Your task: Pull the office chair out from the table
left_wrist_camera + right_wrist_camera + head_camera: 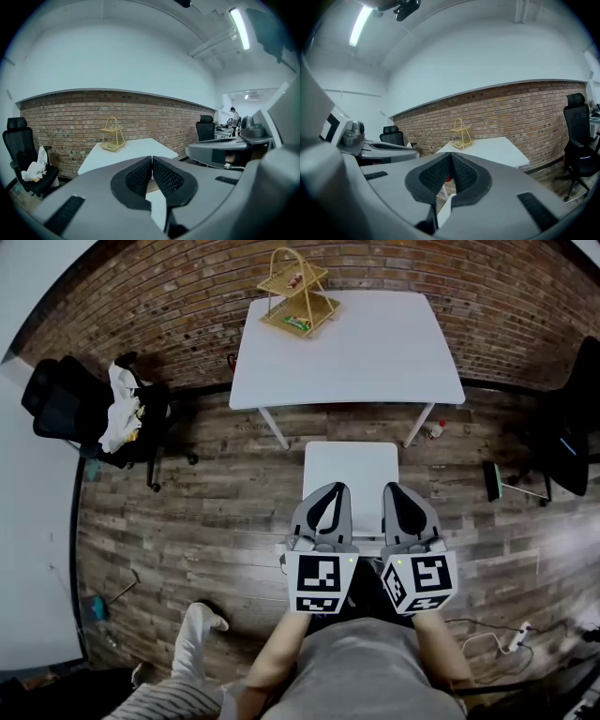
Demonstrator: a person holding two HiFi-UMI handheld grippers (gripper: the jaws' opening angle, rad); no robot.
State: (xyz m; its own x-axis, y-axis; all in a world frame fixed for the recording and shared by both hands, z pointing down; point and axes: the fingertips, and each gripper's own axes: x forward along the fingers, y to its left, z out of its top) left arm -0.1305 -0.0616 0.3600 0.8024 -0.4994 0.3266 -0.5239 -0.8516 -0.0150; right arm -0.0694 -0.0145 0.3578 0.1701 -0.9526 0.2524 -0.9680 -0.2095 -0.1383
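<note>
Chairs number three: one white chair (351, 474) stands on the wood floor (216, 512) just clear of the table's (375, 352) near edge, directly before the person. Two black chairs (70, 409) (574, 427) sit well apart at the left and right sides, the left one with a white cloth (120, 411) on it. One table stands by the brick wall (169, 296), with one yellow rack (298, 296) on its far left corner. Two grippers point at the white chair's near edge. The left gripper (330, 487) has its pads pressed together at the tips, and so does the right gripper (394, 489).
</note>
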